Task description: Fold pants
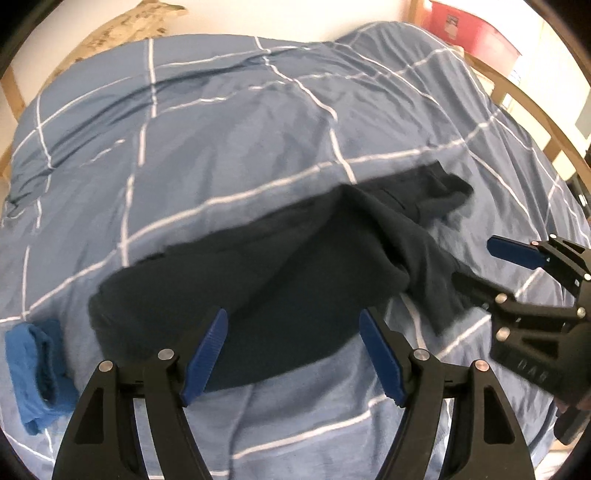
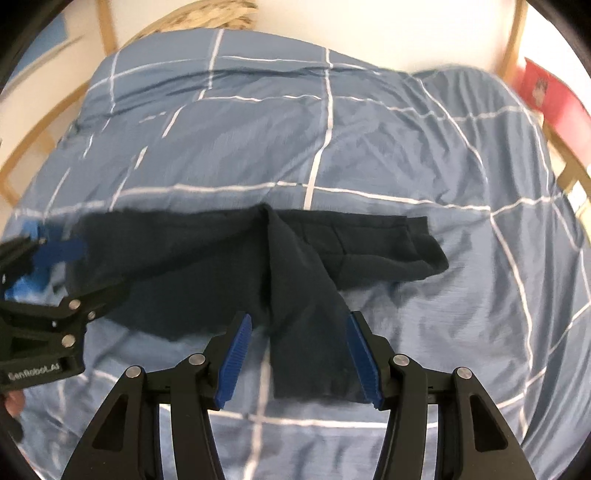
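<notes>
Pants: dark navy pants (image 2: 207,258) lie partly folded on the blue checked duvet (image 2: 369,147), stretched left to right ahead of both grippers; one leg end (image 2: 314,354) is turned back toward the right gripper.
Left gripper: the left gripper (image 1: 291,358) hovers over the near edge of the wide dark part of the pants (image 1: 240,288), jaws spread wide with nothing between them; only cloth shows in the gap beyond the blue pads.
Right gripper: the right gripper (image 2: 299,358) has its jaws wide apart, and the turned-back leg end lies in the gap, close against the right-hand pad; whether it touches the pad I cannot tell. The jaws are not closed on it.
Right gripper from the left view: it (image 1: 480,266) enters from the right, open, at the edge of the pants.
Blue cloth: a small bunched blue cloth (image 1: 37,373) lies on the duvet just left of the left jaws, apart from the pants.
Surroundings: a wooden bed frame (image 2: 517,48) and a red box (image 1: 469,33) sit beyond the duvet, far ahead of the jaws.
</notes>
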`<state>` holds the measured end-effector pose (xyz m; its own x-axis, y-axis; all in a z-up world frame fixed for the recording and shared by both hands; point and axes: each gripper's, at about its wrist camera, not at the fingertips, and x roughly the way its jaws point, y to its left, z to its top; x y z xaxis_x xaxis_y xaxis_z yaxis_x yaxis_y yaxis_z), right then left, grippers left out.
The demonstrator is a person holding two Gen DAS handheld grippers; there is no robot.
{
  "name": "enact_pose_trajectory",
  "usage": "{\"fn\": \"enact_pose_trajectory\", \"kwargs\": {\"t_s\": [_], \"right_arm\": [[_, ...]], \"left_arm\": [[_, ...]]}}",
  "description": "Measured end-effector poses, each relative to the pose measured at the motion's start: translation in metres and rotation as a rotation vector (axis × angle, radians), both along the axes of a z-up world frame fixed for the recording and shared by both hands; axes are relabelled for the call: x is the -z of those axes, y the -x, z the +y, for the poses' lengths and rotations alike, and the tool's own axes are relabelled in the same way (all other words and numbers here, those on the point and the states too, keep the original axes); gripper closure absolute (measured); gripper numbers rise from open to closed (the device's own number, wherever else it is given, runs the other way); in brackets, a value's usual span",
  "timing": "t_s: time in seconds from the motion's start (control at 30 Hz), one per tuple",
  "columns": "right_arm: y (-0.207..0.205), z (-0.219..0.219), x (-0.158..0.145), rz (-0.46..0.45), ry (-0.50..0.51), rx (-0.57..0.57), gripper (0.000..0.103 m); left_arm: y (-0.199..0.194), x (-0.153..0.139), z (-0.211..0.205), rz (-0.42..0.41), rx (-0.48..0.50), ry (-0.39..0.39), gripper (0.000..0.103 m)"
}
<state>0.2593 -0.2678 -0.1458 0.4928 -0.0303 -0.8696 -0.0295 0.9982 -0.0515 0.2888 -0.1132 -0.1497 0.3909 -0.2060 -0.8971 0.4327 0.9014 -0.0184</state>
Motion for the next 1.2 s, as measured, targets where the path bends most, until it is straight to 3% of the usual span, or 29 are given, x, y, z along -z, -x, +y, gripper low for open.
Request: {"fn": "enact_pose_trajectory", "kwargs": {"t_s": [0.3,0.63,0.73,0.8,1.03,1.2], "right_arm": [[0.026,0.013,0.049,0.031,0.082,-0.071,0.049],[0.028,0.016,0.088,0.065,0.166,-0.07,0.05],[0.026,0.012,0.091,0.086,0.164,-0.054,0.068],[0.027,0.005,0.085,0.086,0.131,-0.026,0.086],[0.026,-0.039,0.001,-0.047,-0.001,0.134,0.091],[-0.007,-0.071,-0.041,-0.124,0.003,0.189,0.091]], "left_arm": [[0.016,0.034,-0.008,0.043,0.034,-0.04,0.03],[0.02,0.049,-0.011,0.06,0.049,-0.069,0.03],[0.02,0.048,-0.011,0.057,0.05,-0.07,0.03],[0.019,0.046,-0.011,0.057,0.045,-0.064,0.03],[0.009,0.029,-0.012,0.031,0.027,-0.029,0.03],[-0.006,0.014,-0.022,-0.01,0.026,-0.015,0.03]]}}
